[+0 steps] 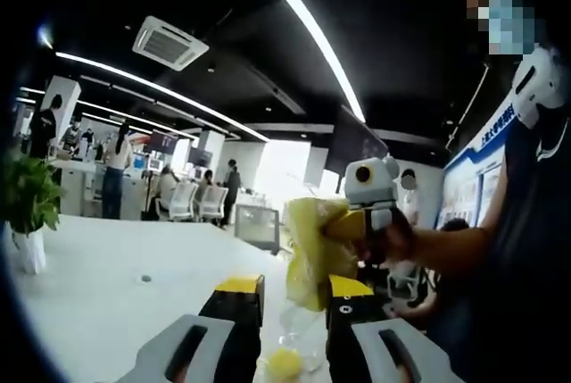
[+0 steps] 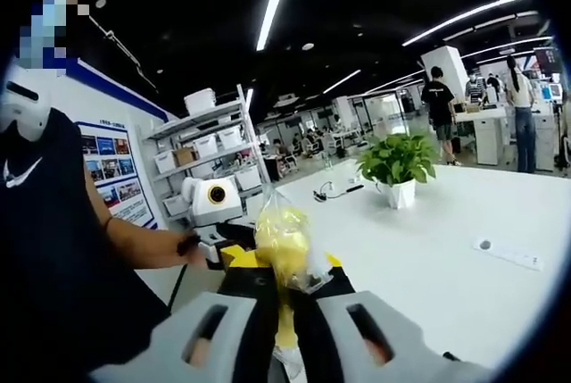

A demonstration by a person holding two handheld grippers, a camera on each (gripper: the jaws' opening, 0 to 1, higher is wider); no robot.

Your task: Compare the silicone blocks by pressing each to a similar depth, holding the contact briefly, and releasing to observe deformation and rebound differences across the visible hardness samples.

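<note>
Yellow bag [image 2: 282, 242] pinched tight in my right gripper [image 2: 285, 329]; my left gripper [image 1: 294, 312] gapes open; no readable labels.

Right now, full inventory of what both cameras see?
Plastic bag: one, clear with yellow contents, pinched between the right gripper's jaws; also seen in the left gripper view.
Table: one, white, wide, under both grippers.
Potted plant: one, green in a white pot, on the table.
Shelf rack: one, white, holding boxes, by the wall.
Chairs: several, white, at the far desks.
People: several, standing or seated in the background.
Ceiling lights: long white strips.
Right gripper: black and yellow jaws, shut on the bag.
Left gripper: black and yellow jaws, apart, holding nothing.
Person's hand: one, on the right gripper's handle.
</note>
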